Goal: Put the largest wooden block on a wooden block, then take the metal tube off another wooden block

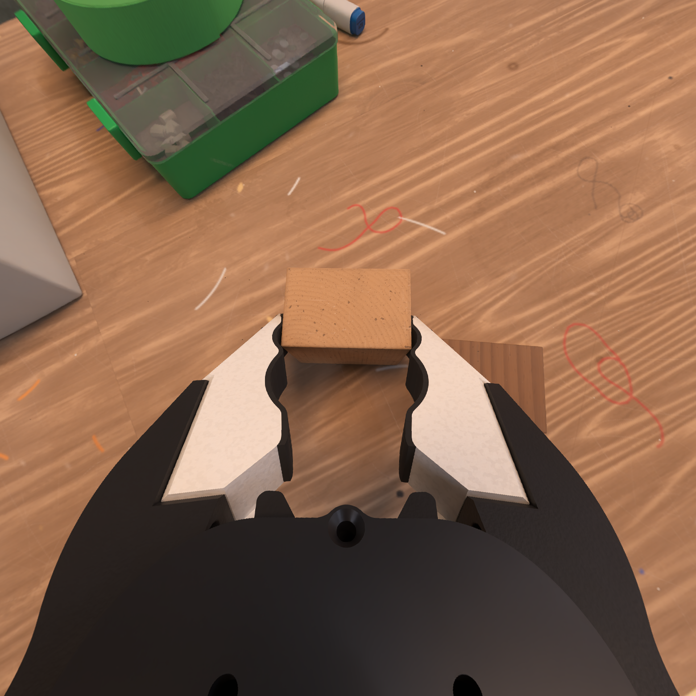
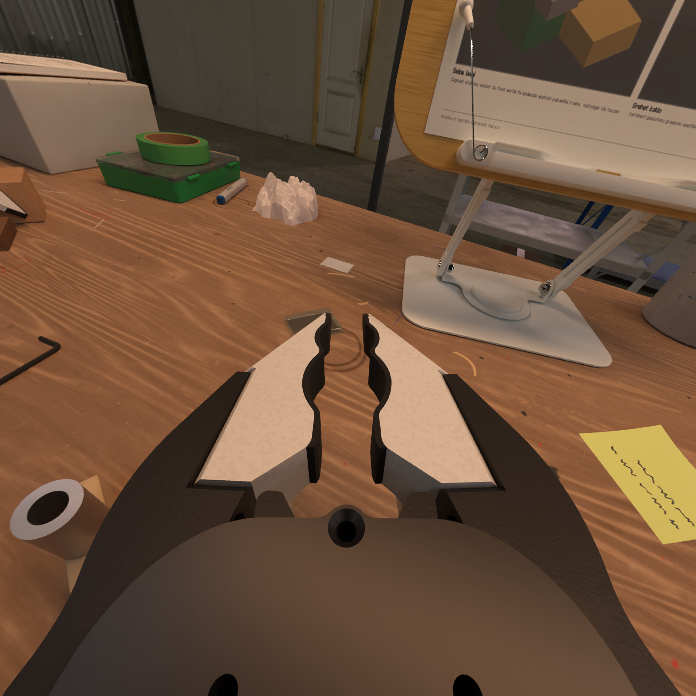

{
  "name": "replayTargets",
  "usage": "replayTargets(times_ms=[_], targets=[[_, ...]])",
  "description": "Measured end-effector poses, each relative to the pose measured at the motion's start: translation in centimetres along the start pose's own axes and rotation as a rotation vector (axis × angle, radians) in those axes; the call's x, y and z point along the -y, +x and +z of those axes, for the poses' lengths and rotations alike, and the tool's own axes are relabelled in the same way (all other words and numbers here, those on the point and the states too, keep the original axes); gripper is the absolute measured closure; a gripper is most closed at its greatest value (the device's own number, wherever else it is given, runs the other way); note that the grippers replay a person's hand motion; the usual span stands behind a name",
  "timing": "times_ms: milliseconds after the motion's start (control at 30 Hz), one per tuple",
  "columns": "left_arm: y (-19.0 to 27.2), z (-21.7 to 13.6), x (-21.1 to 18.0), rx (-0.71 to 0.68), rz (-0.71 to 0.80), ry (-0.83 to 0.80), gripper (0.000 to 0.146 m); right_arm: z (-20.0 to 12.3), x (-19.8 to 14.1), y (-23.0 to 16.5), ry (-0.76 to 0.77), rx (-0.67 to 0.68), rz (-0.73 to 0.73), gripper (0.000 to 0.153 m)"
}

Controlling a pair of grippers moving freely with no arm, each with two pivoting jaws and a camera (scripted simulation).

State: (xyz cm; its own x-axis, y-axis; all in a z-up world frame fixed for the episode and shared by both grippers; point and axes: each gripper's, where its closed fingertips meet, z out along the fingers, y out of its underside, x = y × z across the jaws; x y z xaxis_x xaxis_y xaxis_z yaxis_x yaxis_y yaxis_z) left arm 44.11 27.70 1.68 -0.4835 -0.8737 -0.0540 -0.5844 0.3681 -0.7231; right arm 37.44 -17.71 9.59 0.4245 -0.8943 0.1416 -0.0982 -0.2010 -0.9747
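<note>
Left wrist view
Left gripper: clamped on the light wooden block, one fingertip on each side face, the block held above the worktop.
Dark wooden block: lies on the worktop just beside the right finger, partly hidden behind it, lower than the held block.
Green parts box: far left part of the worktop, clear lid, a green tape roll on top.
Marker: just beyond the box, blue cap.
Grey box: at the left edge.

Right wrist view
Right gripper: narrow gap between its fingers, nothing in it, tips over bare worktop near a small grey square.
Metal tube: low left, lying on its side on a pale wooden block, open end toward the camera, just beside the gripper body.
Held block and the other gripper: at the left edge, only partly in view.
Parts box with tape roll: toward the far left edge of the worktop, marker and a white crumpled lump beside it.
Stand: white base on the right side, carrying a tilted board.
Yellow note: near the right edge.
Hex key: left edge.
</note>
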Motion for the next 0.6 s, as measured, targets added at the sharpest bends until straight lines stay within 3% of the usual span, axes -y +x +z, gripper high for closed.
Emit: replayTargets(times_ms=[100, 267, 600], targets=[[0.0, -0.3, 0.2, 0.029, 0.021, 0.026, 0.083, 0.0, 0.0, 0.0, 0.002, 0.001, 0.001, 0.136], [1.9, -1.8, 0.8, -0.046, -0.003, 0.104, 0.083, -0.2, 0.4, -0.2, 0.024, 0.007, -0.003, 0.136], [5.6, -3.2, -0.2, -0.117, -0.018, 0.092, 0.083, -1.2, 1.5, -0.9, 0.091, 0.046, 0.005, 0.136]])
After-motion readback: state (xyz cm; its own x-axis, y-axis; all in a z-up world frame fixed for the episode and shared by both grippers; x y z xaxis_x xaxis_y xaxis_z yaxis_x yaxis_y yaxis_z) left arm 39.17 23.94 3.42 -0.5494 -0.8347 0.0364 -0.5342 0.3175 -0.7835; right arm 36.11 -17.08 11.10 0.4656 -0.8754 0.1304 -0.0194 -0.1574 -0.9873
